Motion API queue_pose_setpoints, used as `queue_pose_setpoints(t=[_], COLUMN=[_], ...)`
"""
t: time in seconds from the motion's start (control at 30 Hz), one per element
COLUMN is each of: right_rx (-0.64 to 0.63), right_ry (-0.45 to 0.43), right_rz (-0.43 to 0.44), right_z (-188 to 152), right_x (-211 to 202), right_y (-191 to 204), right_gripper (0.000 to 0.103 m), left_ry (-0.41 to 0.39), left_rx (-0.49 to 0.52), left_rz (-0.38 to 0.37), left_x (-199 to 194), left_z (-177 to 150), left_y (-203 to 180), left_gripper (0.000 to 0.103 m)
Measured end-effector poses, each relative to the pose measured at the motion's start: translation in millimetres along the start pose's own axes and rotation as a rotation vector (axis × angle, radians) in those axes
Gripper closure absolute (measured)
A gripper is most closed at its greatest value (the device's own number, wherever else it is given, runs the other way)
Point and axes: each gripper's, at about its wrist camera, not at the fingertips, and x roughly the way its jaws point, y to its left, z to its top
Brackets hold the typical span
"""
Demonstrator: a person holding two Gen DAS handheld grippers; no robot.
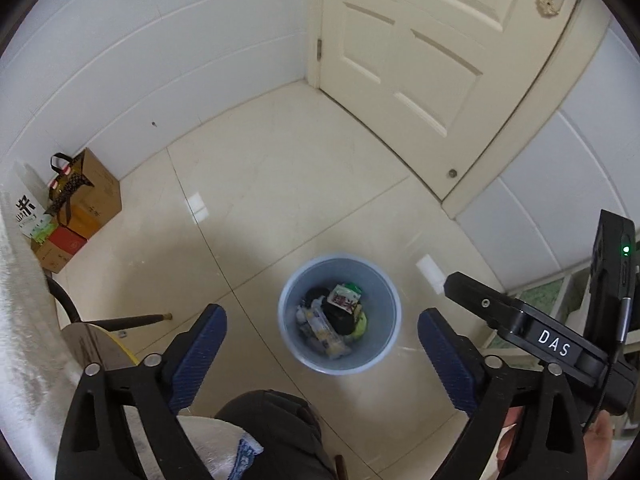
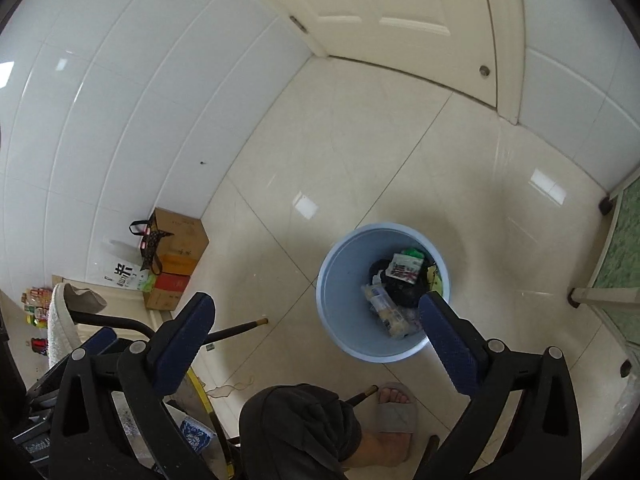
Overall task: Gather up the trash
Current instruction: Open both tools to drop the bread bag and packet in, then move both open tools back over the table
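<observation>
A light blue waste bin (image 1: 294, 344) stands on the cream tile floor and holds several wrappers, among them a red-and-white packet (image 1: 343, 300) and a black bag. My left gripper (image 1: 322, 314) hangs above it, pointing down, open, with nothing between its blue pads. The right gripper's black housing (image 1: 552, 346) shows at the right edge. In the right wrist view the same bin (image 2: 344, 308) lies below the right gripper (image 2: 316, 300), which is open and empty, its right finger (image 2: 444, 328) over the bin's near rim. The red-and-white packet (image 2: 406, 272) lies on top.
Cardboard boxes and gift bags (image 1: 92, 204) (image 2: 176, 264) sit against the white wall at left. A closed cream door (image 1: 420, 60) is beyond the bin. A person's dark-trousered knee (image 1: 272, 420) and slippered foot (image 2: 394, 412) are near it. Chair legs (image 2: 236, 330) and a green-topped table (image 2: 624, 240) flank it.
</observation>
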Motion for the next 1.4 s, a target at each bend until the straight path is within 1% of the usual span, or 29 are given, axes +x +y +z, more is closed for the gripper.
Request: queue_pose_setpoints(t=[0.07,0.13,0.17,0.27,0.47,0.6,0.63,0.73,0.83,0.9,0.97,1.03,1.1,1.13,1.23,1.33,1.4], right_rx=[-0.007,-0.013,-0.015,-0.027,-0.078,-0.134,-0.146,-0.195,-0.253,-0.31,-0.358,-0.413,-0.468,-0.492,-0.56,-0.62,-0.67], right_ry=[-0.012,-0.028,-0.037,-0.062,-0.13,-0.177,-0.186,-0.223,-0.26,-0.288,-0.305,-0.322,-0.336,-0.341,-0.365,-0.388,-0.404], right_rz=[-0.01,-0.013,-0.013,-0.011,-0.001,0.013,0.017,0.029,0.049,0.058,0.064,0.078,0.092,0.095,0.119,0.142,0.16], right_z=[-1,-2,-2,1,-1,-5,-6,-13,-22,-31,-39,-51,-64,-69,-88,-105,-120], right_x=[-5,-14,-19,-31,-68,-97,-102,-122,-143,-156,-164,-172,-179,-181,-189,-197,-202], right_y=[1,5,8,16,46,74,81,107,137,162,183,208,232,242,275,305,328], right_gripper=[0.0,0.0,0.0,0.0,0.0,0.0,0.0,0.0,0.0,0.0,0.0,0.0,0.0,0.0,0.0,0.0,0.0], left_ry=[-0.021,-0.038,-0.032,-0.06,-0.164,-0.238,-0.268,-0.328,-0.383,-0.42,-0.456,-0.488,-0.518,-0.53,-0.574,-0.614,-0.64], left_rx=[0.006,0.004,0.016,0.027,0.014,-0.006,-0.028,-0.053,-0.086,-0.101,-0.119,-0.14,-0.17,-0.185,-0.235,-0.28,-0.305], left_rz=[0.007,-0.003,-0.012,-0.021,-0.039,-0.043,-0.04,-0.038,-0.024,-0.009,0.011,0.027,0.05,0.061,0.098,0.14,0.166], left_x=[-7,-13,-19,-43,-89,-122,-133,-170,-225,-246,-265,-293,-309,-326,-357,-379,-398], left_z=[-2,-5,-9,-31,-51,-66,-76,-96,-138,-152,-169,-198,-216,-232,-268,-298,-326], left_y=[-3,-5,-5,2,16,23,30,51,90,104,115,128,141,149,163,175,182], left_gripper=[0.006,0.006,0.006,0.006,0.005,0.005,0.005,0.005,0.003,0.001,0.001,0.001,0.001,0.001,0.001,0.001,0.001])
